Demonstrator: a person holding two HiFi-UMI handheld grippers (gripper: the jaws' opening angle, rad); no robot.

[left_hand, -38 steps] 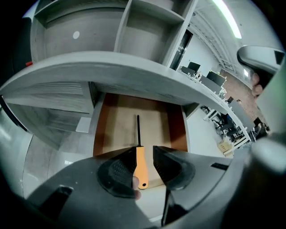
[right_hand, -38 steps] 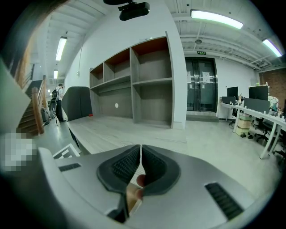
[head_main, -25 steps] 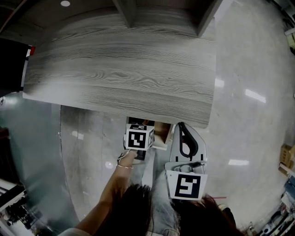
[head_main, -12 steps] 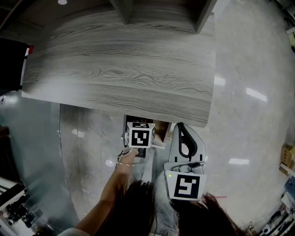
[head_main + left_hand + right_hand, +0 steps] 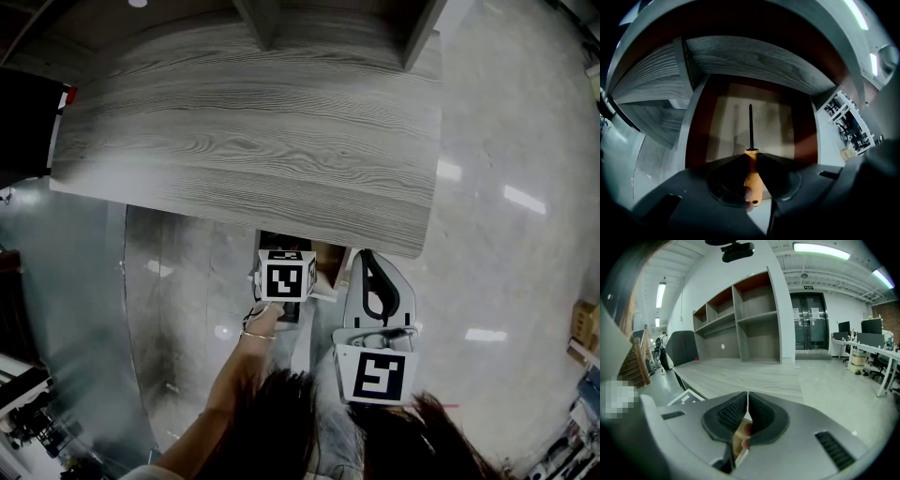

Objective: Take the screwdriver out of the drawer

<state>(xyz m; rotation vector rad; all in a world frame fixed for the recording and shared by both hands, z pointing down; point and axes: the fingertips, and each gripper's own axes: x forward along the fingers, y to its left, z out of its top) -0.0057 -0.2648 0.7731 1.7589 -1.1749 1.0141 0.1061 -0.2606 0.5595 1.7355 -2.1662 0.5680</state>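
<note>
Having just been closing the left gripper (image 5: 751,157) jaws, now pinching the orange handle of the screwdriver (image 5: 753,180) from both sides, just below the shaft, partway shut around it. Lying flat on the pale floor of the open drawer (image 5: 780,124), pointing its dark shaft toward the back wall. Holding the right gripper (image 5: 747,405) jaws pressed together, tip to tip, gripping nothing — aiming across the grey wood-grain desk (image 5: 754,376) toward an open shelf unit (image 5: 740,319). Hanging just beside the left one at the desk's front edge — drawer below.
</note>
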